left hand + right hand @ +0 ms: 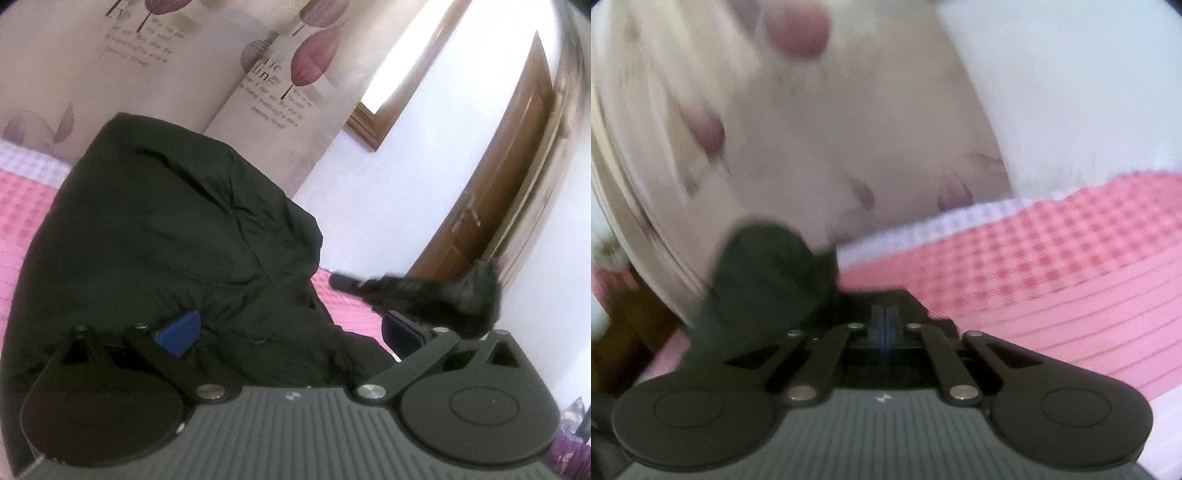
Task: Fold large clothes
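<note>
A large black padded coat [166, 236] lies bunched on a pink waffle-weave bed cover [22, 206]. My left gripper [291, 332] is open, its blue pads [179, 332] wide apart over the coat. A black fur-trimmed part of the coat [443, 295] sticks out on the right, above the right pad. In the right wrist view, my right gripper [885, 321] is shut, blue pads pressed together, with black coat fabric [764, 280] bunched just left of the fingers. Whether fabric is pinched between the pads is hidden. That view is motion-blurred.
Beige curtains with purple leaf prints [207, 74] hang behind the bed. A white wall with a wooden door [498, 184] and a framed window [388, 81] is at the right. The pink bed cover [1052, 266] stretches to the right in the right wrist view.
</note>
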The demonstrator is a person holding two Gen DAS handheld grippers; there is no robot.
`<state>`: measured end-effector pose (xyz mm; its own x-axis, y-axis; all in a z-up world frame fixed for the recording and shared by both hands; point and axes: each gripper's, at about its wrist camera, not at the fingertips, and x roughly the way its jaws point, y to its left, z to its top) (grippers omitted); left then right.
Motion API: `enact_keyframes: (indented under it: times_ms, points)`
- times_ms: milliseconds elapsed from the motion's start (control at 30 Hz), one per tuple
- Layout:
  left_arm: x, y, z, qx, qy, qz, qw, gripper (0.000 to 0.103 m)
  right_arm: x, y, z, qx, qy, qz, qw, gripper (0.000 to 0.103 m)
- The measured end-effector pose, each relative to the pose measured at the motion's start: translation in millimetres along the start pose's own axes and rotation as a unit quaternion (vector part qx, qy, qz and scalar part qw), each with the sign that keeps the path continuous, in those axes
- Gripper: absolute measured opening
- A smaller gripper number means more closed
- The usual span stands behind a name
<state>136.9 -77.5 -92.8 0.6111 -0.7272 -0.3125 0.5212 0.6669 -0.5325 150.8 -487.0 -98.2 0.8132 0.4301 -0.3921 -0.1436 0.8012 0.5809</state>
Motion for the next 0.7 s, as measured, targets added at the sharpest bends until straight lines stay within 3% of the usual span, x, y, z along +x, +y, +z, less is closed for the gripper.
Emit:
enact_keyframes:
  times_ms: [33, 100, 133, 167, 300, 333, 367, 400, 433, 500, 600, 700]
  points:
    - [0, -1, 0, 0.003, 0.002, 0.001, 1.0, 0.103, -5, -1, 5, 0.018, 0.002, 0.023, 1.0, 0.007]
    - [0, -3, -2, 0.005, 0.004, -0.002, 1.0, 0.103, -7, 9, 15, 0.018, -0.005, 0.041, 0.999, 0.032]
    - [0, -4, -4, 0.007, 0.004, -0.001, 1.0, 0.103, -3, 18, 20, 0.003, -0.004, 0.037, 0.999, 0.073]
    - [0, -6, -6, 0.014, 0.004, 0.0, 0.9999, 0.103, 2, 26, 22, -0.012, 0.003, 0.039, 0.999, 0.103]
    - [4, -14, -13, 0.037, 0.002, 0.011, 0.9993, 0.103, 51, 58, 22, -0.062, 0.052, 0.037, 0.996, 0.099]
    - [4, -16, -13, 0.042, 0.002, 0.015, 0.999, 0.103, 64, 66, 18, -0.08, 0.068, 0.033, 0.994, 0.055]
    - [3, -17, -13, 0.046, 0.002, 0.02, 0.9988, 0.103, 77, 75, 14, -0.103, 0.092, 0.024, 0.99, 0.027]
    - [0, -18, -12, 0.044, 0.003, 0.022, 0.9988, 0.103, 84, 86, 10, -0.127, 0.1, 0.015, 0.987, 0.024]
    - [-2, -17, -10, 0.038, 0.004, 0.021, 0.999, 0.103, 80, 99, 9, -0.162, 0.088, 0.005, 0.983, 0.014]
    - [-10, -13, -4, 0.016, -0.008, 0.015, 0.9997, 0.103, 58, 108, 15, -0.188, 0.047, 0.001, 0.981, 0.011]
    - [-12, -10, 2, 0.005, -0.012, 0.013, 0.9998, 0.103, 23, 90, 21, -0.161, -0.006, -0.019, 0.987, 0.01]
    - [-4, -10, -1, 0.01, -0.003, 0.012, 0.9999, 0.103, 23, 60, 6, -0.129, 0.004, -0.04, 0.991, 0.009]
